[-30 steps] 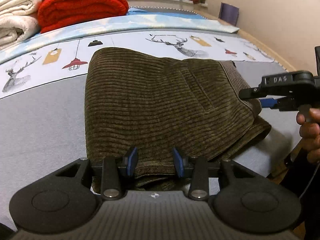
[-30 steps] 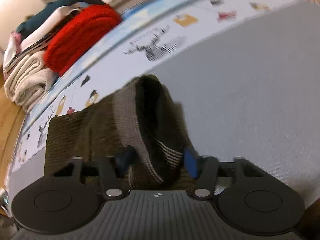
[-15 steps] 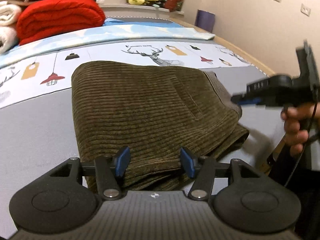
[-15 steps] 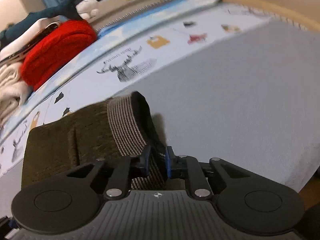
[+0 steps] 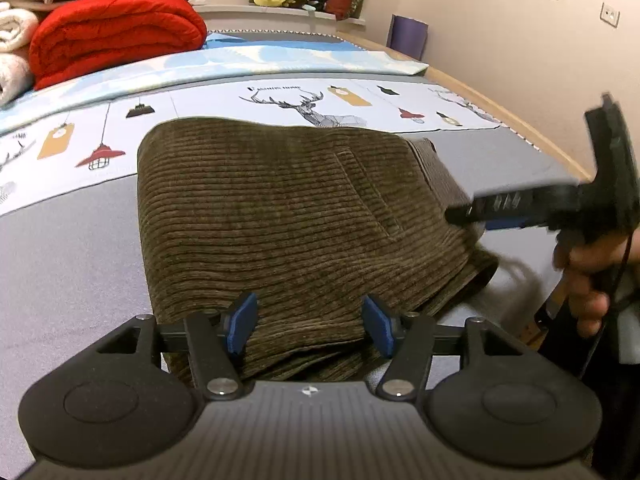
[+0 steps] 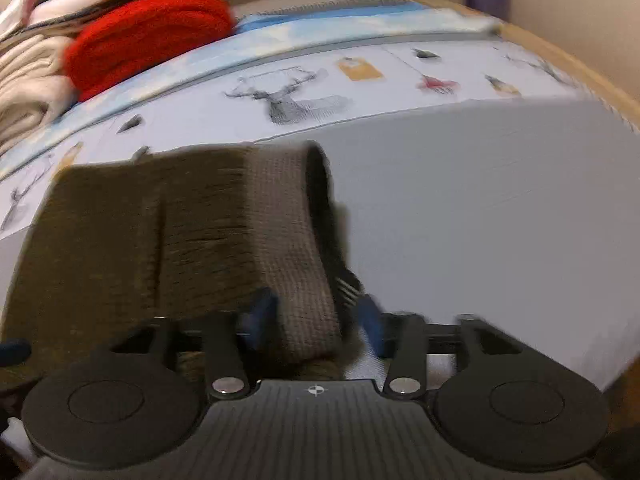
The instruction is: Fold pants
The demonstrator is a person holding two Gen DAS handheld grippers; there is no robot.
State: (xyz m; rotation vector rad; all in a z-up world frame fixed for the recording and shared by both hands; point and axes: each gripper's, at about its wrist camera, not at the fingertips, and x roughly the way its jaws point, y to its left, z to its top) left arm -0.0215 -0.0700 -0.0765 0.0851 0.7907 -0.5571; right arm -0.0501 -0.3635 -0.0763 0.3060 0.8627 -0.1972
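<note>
Item: folded olive-brown corduroy pants [image 5: 288, 216] lying on grey bedsheet [image 5: 60, 264]; I am spreading my left gripper [image 5: 308, 328] and right gripper [image 6: 312, 320], both just opening, releasing the finished bundle.

Warm, fairly dim indoor light, no hard glare. Left wrist view mostly sharp: corduroy ribs of the pants [image 5: 288, 216] crisp, a soft shadow under their right edge on the bed [image 5: 72, 248]; only the right gripper [image 5: 472, 216] and the hand [image 5: 588, 272] behind it smeared by motion. Right wrist view blurred throughout, deer print and red blanket [image 6: 148, 36] streaked. Strong fisheye bending in both, bed edge curved, corners darkened to black.
</note>
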